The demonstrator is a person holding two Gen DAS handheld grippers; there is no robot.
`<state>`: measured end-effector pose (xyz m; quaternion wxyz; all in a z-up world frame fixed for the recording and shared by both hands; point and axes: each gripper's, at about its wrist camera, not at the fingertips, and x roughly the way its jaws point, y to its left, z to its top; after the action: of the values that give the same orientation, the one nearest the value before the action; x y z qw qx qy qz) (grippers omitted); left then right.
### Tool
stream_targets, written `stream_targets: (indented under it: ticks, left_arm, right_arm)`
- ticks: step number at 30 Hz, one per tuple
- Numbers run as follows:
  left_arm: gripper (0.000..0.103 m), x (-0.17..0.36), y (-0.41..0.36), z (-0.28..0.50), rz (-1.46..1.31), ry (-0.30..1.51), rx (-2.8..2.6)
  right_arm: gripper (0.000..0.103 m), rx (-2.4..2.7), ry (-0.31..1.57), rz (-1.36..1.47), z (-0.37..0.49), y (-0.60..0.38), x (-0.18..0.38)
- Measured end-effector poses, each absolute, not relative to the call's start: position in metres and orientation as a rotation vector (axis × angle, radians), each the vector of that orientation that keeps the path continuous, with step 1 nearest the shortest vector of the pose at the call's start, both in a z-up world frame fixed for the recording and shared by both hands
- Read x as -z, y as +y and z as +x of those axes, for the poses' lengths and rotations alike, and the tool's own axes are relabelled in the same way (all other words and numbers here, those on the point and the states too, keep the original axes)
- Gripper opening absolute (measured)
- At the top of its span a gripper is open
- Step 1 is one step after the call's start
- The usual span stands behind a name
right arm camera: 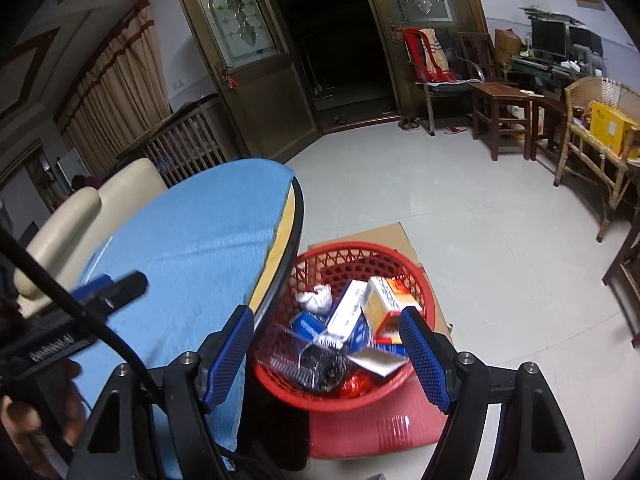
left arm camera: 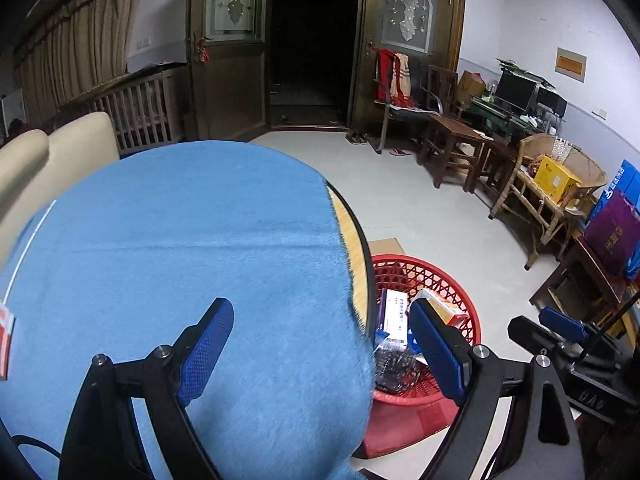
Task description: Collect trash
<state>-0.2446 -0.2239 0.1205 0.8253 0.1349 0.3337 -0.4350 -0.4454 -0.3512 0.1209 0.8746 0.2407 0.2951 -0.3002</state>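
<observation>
Right gripper [right arm camera: 326, 354] hangs spread and empty over the red basket [right arm camera: 420, 296] – boxes, a crumpled paper wad [right arm camera: 316, 298] and dark wrapper [right arm camera: 324, 364] lie inside. Left gripper [left arm camera: 320, 354], also spread and empty, sits above the blue cloth [left arm camera: 192, 240] at the table edge. Judged step: drop done. Next move likely calls for the red-white packet [left arm camera: 6, 340] at the cloth's left edge – 1 item seen.

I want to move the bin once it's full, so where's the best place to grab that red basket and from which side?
Grip the red basket by its open rim on the side away from the table, coming down from above. The rim is a thin lip the fingers can straddle, one inside, one outside. The near-table side is crowded by the tabletop edge, and boxes fill the middle.
</observation>
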Motion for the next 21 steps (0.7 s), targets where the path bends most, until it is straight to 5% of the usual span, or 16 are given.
stream_targets:
  ticks: [12, 21]
  left_arm:
    - [0.091, -0.123, -0.201, -0.254, 0.274, 0.702, 0.907]
    - [0.092, -0.123, -0.199, -0.259, 0.287, 0.697, 0.884]
  right_arm:
    - [0.083, 0.674, 0.601, 0.46, -0.456, -0.317, -0.12]
    - [0.101, 0.683, 0.643, 0.429, -0.449, -0.311, -0.118]
